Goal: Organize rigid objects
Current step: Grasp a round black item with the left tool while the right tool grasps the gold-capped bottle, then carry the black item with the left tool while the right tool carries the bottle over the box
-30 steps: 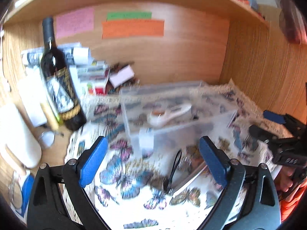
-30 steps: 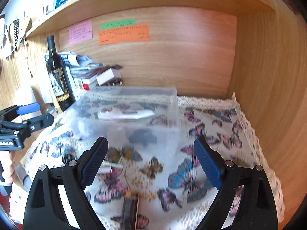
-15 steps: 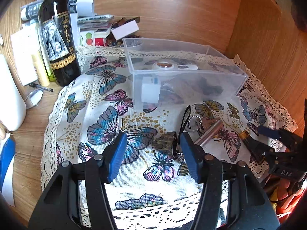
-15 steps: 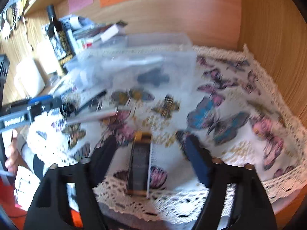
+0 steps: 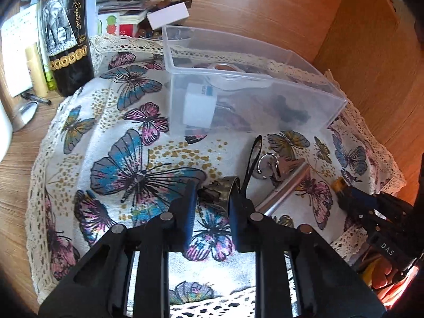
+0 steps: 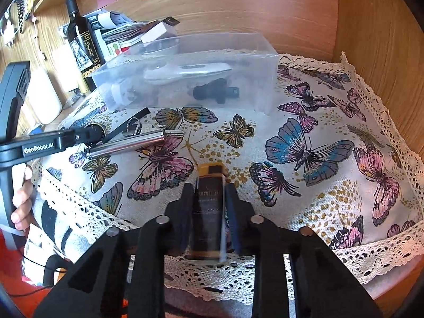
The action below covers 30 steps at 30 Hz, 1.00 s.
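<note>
Currently my left gripper (image 5: 213, 194) clamps a small dark metal object (image 5: 220, 192); my right gripper (image 6: 209, 201) clamps the black-and-yellow lighter (image 6: 209, 201) (both on the butterfly cloth (image 6: 304, 185)).

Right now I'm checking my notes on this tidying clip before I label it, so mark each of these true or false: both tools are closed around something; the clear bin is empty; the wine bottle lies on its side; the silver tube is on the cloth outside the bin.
1. Both tools are closed around something. True: the left tool clamps a small dark metal object, and the right tool clamps a dark box with yellow ends.
2. The clear plastic bin is empty. False: it holds several items, among them a white gadget.
3. The wine bottle lies on its side. False: it stands upright.
4. The silver tube is on the butterfly cloth outside the bin. True.
</note>
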### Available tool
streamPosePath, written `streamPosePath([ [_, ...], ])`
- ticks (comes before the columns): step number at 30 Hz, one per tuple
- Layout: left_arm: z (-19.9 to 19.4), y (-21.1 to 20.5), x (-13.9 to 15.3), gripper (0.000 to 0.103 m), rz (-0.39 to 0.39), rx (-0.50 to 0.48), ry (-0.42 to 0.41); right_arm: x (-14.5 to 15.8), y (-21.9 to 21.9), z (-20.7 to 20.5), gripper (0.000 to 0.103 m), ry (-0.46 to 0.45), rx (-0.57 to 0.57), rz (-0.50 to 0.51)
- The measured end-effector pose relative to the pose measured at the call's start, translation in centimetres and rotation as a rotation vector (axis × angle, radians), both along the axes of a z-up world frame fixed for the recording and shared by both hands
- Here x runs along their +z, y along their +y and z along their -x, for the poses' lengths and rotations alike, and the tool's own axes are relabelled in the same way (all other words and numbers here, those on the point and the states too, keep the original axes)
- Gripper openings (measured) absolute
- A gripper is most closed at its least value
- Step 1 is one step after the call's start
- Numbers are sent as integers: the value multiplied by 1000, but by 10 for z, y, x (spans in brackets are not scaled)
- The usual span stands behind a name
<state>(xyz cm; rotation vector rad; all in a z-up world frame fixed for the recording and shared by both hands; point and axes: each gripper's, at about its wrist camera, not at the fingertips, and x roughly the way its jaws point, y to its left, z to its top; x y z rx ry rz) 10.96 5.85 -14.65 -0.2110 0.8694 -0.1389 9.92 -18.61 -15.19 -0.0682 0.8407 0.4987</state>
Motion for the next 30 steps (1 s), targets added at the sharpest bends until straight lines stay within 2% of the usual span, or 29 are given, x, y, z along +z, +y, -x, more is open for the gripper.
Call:
streamPosePath([
  [3, 4, 1, 4, 6, -13, 16, -21, 1, 1, -2, 21, -1, -8, -8],
  [15, 14, 11, 44, 6, -57, 67, -162, 35, 20, -16, 21, -100, 34, -57],
  [25, 11, 3, 91, 6, -69, 43, -309, 73, 19, -35, 21, -198, 7, -103],
  [30, 0, 3, 104, 6, -74, 39, -344, 90, 17, -46, 21, -241, 0, -118],
])
